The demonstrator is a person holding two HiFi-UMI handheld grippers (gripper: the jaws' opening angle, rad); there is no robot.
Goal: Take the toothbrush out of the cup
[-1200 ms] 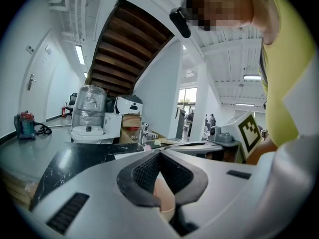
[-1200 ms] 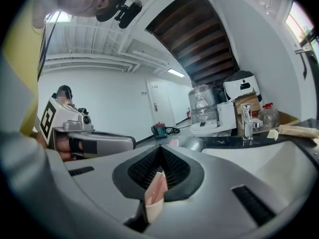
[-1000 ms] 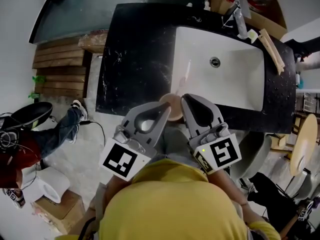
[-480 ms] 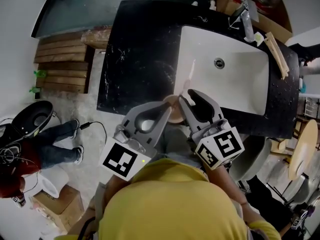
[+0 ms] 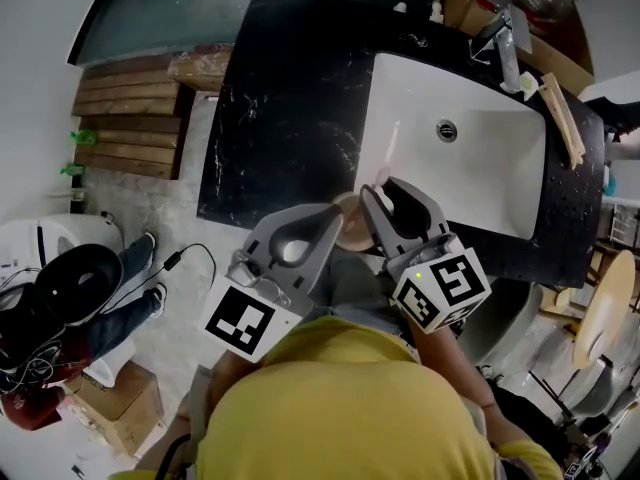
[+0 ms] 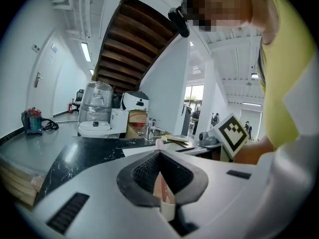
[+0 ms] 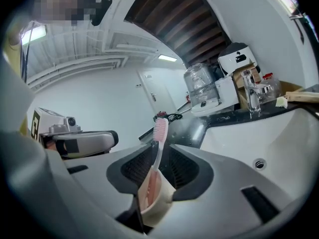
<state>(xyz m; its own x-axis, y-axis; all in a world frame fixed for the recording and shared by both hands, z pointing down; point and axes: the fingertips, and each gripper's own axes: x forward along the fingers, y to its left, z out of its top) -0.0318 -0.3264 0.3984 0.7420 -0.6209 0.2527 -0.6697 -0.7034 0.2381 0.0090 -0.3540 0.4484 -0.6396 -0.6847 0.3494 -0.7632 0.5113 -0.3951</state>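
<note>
A beige cup (image 5: 350,224) sits at the near edge of the black counter (image 5: 280,118), beside the white sink (image 5: 480,178). My left gripper (image 5: 335,211) is shut on its wall; in the left gripper view the cup's rim (image 6: 167,208) shows between the closed jaws. A pink toothbrush (image 5: 390,150) stands in the cup and leans out over the sink. In the right gripper view its handle (image 7: 158,148) rises from the cup (image 7: 157,203) between the jaws of my right gripper (image 7: 159,146), which stand slightly apart and open. In the head view the right gripper (image 5: 378,186) sits just right of the cup.
A faucet (image 5: 505,43) and a wooden piece (image 5: 562,118) stand at the sink's far side. Boxes and a clear jar (image 7: 202,91) crowd the counter's back. Wooden boards (image 5: 125,123) lie left of the counter. A bystander's legs (image 5: 115,308) are on the floor at left.
My right gripper has rolled and sunk a little beside the cup, and its jaws now stand apart around the brush. The left gripper has kept still. The bystander's legs shifted.
</note>
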